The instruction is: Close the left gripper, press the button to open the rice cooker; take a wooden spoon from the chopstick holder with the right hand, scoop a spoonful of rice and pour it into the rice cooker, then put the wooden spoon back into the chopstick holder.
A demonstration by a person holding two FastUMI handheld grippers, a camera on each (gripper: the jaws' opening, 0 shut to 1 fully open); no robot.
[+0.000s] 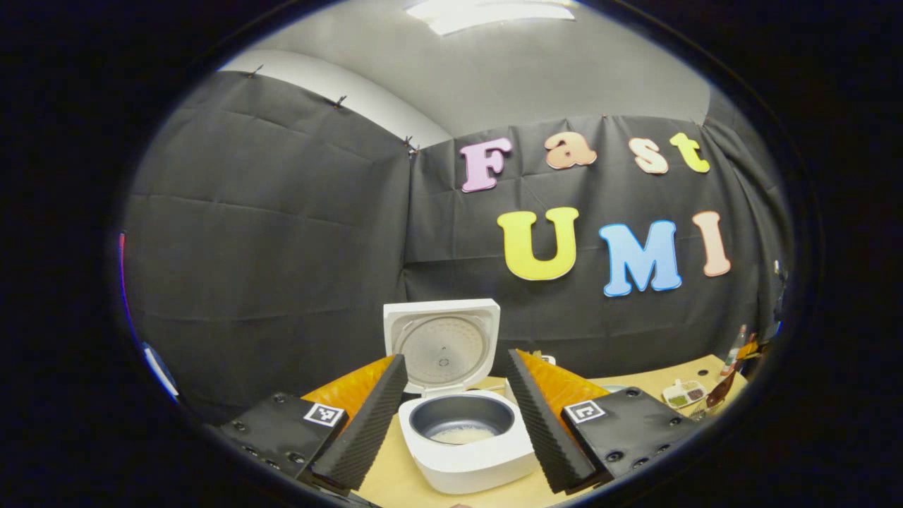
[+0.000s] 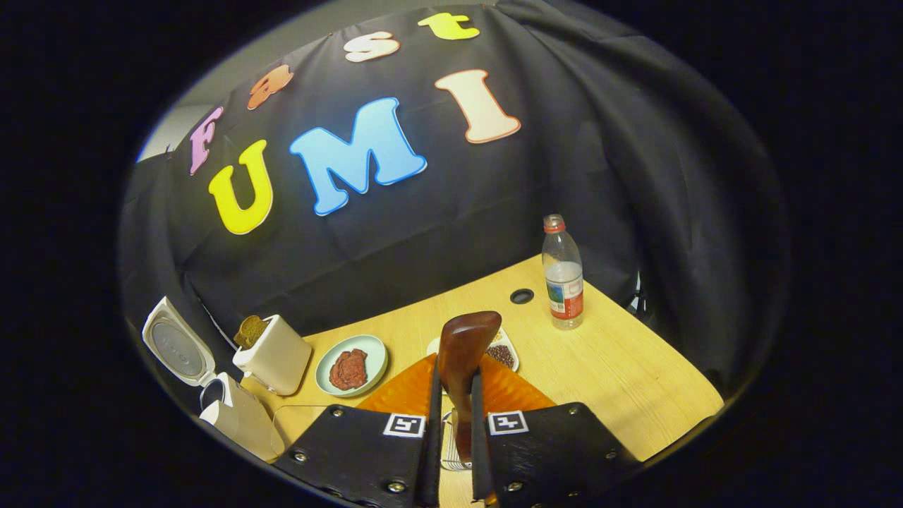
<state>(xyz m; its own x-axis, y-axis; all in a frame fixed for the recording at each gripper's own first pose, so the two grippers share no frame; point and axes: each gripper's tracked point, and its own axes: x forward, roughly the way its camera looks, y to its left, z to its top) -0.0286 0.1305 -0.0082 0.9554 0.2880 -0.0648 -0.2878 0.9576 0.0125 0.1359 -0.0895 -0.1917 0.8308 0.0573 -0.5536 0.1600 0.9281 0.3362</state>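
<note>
1. Wooden spoon (image 2: 462, 353): clamped between the right gripper (image 2: 455, 416) fingers, bowl end up, handle running down between them. Stiff, light, smooth wood; could pivot or slip, so grip mid-handle.
2. A wire rack sits just beneath the spoon in the right gripper view, probably the chopstick holder (image 2: 451, 451); mostly hidden, can't confirm.
3. Left gripper (image 1: 458, 413): fingers wide apart, holding nothing, hovering near the rice cooker (image 1: 465, 451).
4. Rice cooker: lid (image 1: 442, 346) up, grey inner pot open, a thin pale layer at the bottom, looks like rice.
5. Divided dish (image 1: 683, 394) far right on the table (image 2: 635, 374): green and dark grains in its compartments.
6. Plate (image 2: 351, 365) holds a reddish-brown piece; toaster (image 2: 274, 353) to its left has bread in the slot; water bottle (image 2: 563, 275) at the far right.
</note>
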